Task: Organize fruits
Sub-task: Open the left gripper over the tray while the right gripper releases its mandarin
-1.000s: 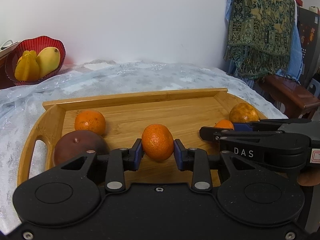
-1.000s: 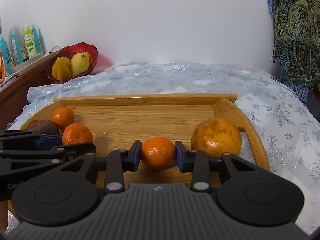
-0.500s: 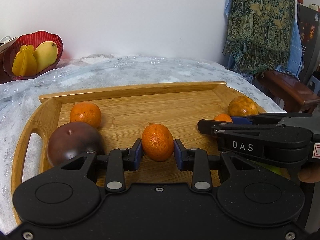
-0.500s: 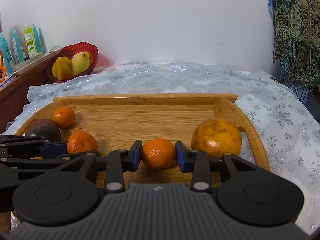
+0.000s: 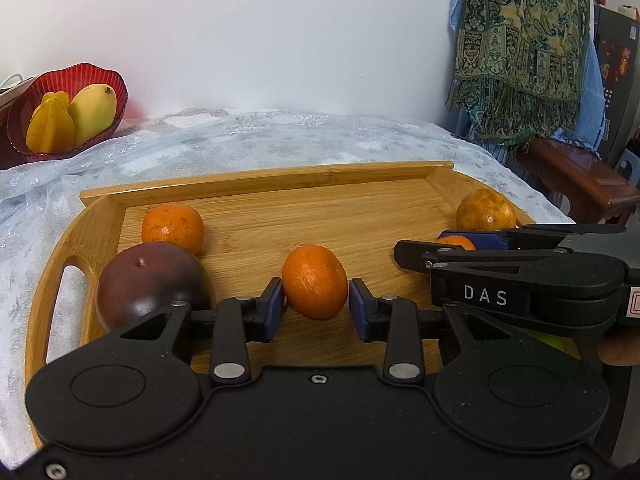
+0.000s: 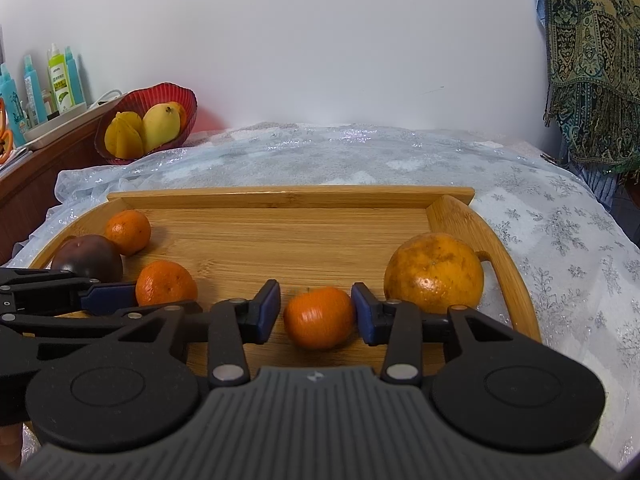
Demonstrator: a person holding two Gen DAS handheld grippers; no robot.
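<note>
A wooden tray (image 5: 100,216) (image 6: 280,194) lies on the table. My left gripper (image 5: 316,306) is open, its pads just apart from a small mandarin (image 5: 315,281) that rests on the tray. My right gripper (image 6: 316,312) is open around another mandarin (image 6: 319,317), which looks blurred and sits on the tray with a gap on its left side. A dark purple fruit (image 5: 152,282) and a third mandarin (image 5: 173,227) lie at the tray's left. A large yellowish orange (image 6: 434,272) sits at the right end.
A red bowl (image 6: 176,94) with a mango and a starfruit stands at the back left. Bottles (image 6: 60,76) line a side shelf. A patterned cloth (image 5: 520,44) hangs at the right above a wooden bench (image 5: 580,176). A glittery cloth (image 6: 360,152) covers the table.
Both grippers have opened and let go of their mandarins, which now rest on the tray. The left gripper had moved left toward the purple fruit.
</note>
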